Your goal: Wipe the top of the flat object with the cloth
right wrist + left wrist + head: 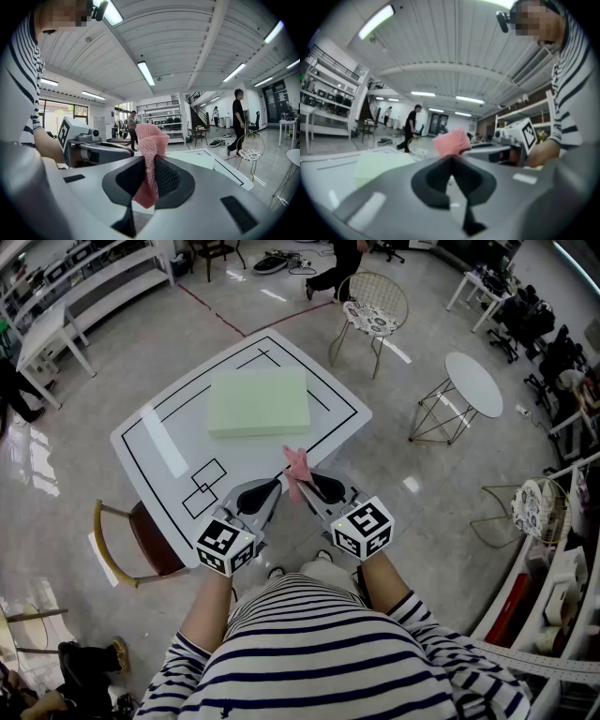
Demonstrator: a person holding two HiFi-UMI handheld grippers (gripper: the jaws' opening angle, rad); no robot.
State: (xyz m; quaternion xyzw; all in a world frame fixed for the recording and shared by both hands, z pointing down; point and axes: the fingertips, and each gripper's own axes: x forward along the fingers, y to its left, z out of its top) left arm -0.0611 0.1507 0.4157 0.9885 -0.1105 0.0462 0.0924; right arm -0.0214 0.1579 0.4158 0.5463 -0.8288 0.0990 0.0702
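A pale green flat slab (pixel 260 401) lies on the white table (pixel 178 442), toward its far side. My right gripper (pixel 302 481) is shut on a pink cloth (pixel 297 468) at the table's near edge. In the right gripper view the cloth (pixel 151 140) sticks up between the jaws of this gripper (pixel 150 161), and the slab (pixel 199 159) lies beyond. My left gripper (pixel 280 483) is close beside the right one, shut with nothing in it. The left gripper view shows its closed tips (pixel 451 159), the cloth (pixel 451 142) just past them and the slab (pixel 379 164) at left.
Black outlines are marked on the table top. A brown chair (pixel 131 545) stands at the table's near left corner. A wire chair (pixel 372 306) and a small round white table (pixel 473 381) stand to the right. A person (pixel 337 263) walks at the back.
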